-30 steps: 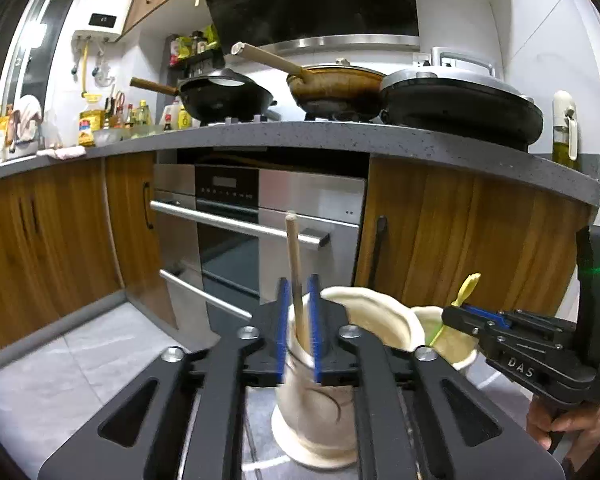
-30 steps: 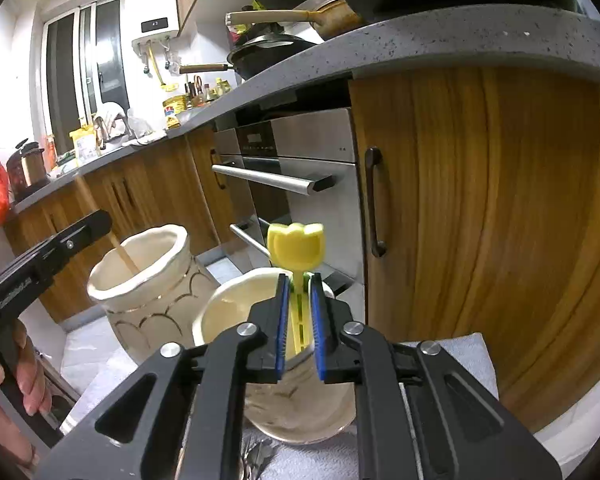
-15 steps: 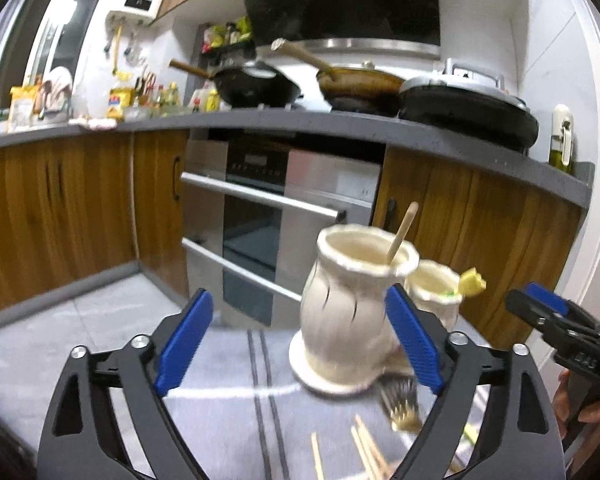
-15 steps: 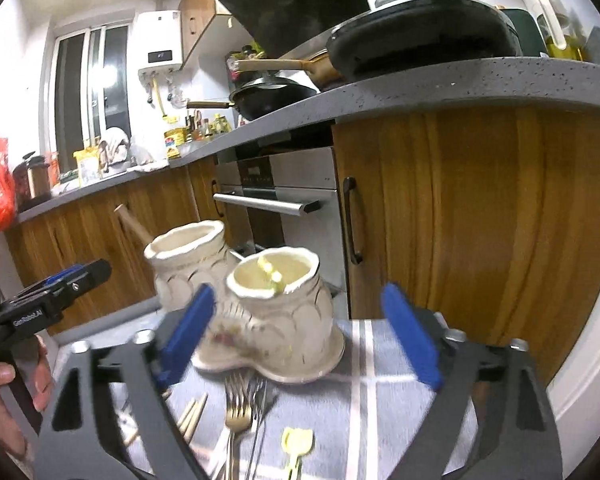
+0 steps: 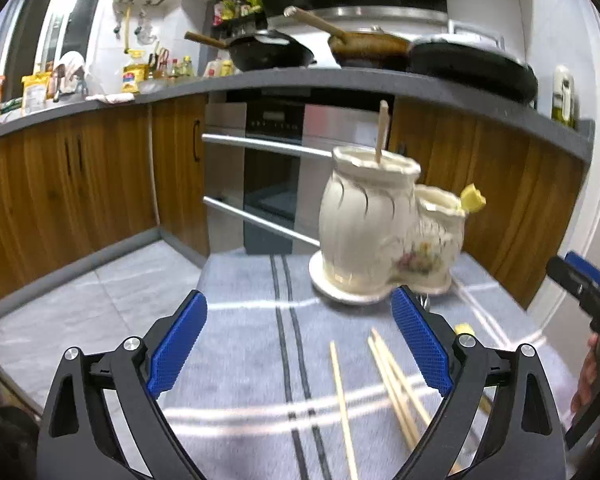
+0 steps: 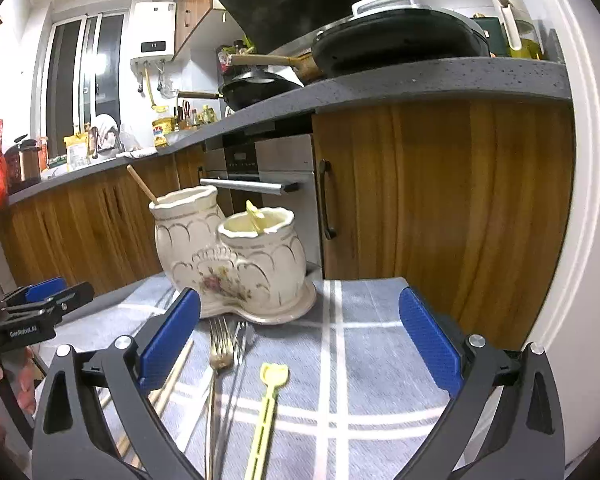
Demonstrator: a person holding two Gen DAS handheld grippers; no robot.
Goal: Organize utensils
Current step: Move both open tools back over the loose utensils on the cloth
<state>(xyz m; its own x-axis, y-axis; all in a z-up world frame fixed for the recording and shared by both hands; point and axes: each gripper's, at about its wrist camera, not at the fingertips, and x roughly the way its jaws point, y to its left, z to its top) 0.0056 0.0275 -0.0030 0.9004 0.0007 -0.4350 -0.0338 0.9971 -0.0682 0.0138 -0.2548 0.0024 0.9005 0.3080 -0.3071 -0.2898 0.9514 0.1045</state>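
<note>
1. Two joined ceramic pots [image 5: 380, 236] fill the left wrist view; three chopsticks [image 5: 396, 380] lie on the grey cloth [image 5: 240, 360] between the wide-open left gripper [image 5: 298, 346].
2. One fork [image 6: 219, 350] and one yellow utensil [image 6: 266, 412] lie between the gaping right gripper [image 6: 300, 338].

We see an evenly lit indoor kitchen, with glare on the steel oven handle [image 5: 260, 148] and the pale window [image 6: 82, 76] glowing. The left view is motion-blurred: the cream ceramic two-pot holder [image 5: 380, 232] smears, while the right view stays sharper. Fisheye bending curves the grey speckled countertop [image 6: 420, 80], and black vignette rings both frames
</note>
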